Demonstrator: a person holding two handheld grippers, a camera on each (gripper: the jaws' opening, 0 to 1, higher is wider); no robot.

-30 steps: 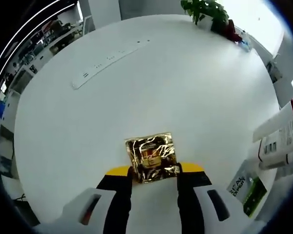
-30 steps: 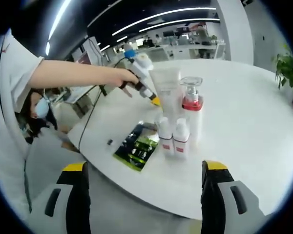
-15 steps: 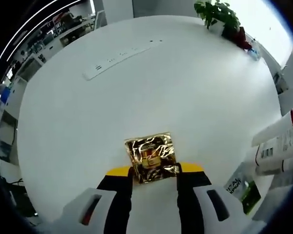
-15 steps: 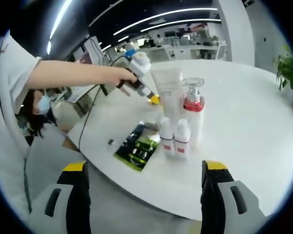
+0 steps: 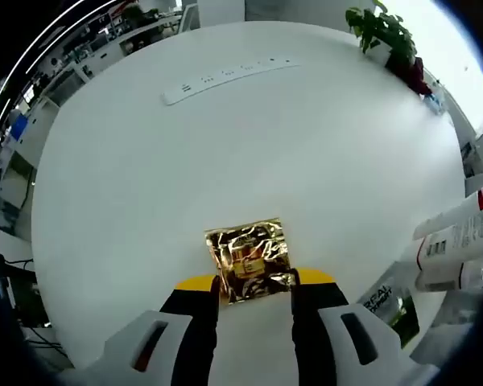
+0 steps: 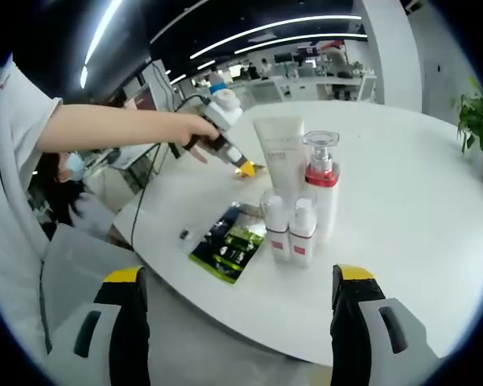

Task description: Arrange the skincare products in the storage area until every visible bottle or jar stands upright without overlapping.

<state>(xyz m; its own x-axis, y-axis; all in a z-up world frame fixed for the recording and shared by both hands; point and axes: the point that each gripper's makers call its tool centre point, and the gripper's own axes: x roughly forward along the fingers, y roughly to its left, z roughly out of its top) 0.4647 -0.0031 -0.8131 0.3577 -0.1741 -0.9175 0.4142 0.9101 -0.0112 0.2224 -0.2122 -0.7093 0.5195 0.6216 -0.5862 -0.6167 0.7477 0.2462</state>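
Two small bottles point(image 6: 291, 232) stand upright beside tall tube point(image 6: 280, 157)

It was an open-plan office. Long strip lights point(image 6: 258, 40) ran across a dark ceiling, and rows of desks with monitors point(image 6: 322, 76) stood beyond the far edge of the large round white table point(image 5: 306, 161). A white power strip point(image 5: 225, 78) lay near that table's far edge, and a potted plant point(image 5: 382, 32) stood beside it.
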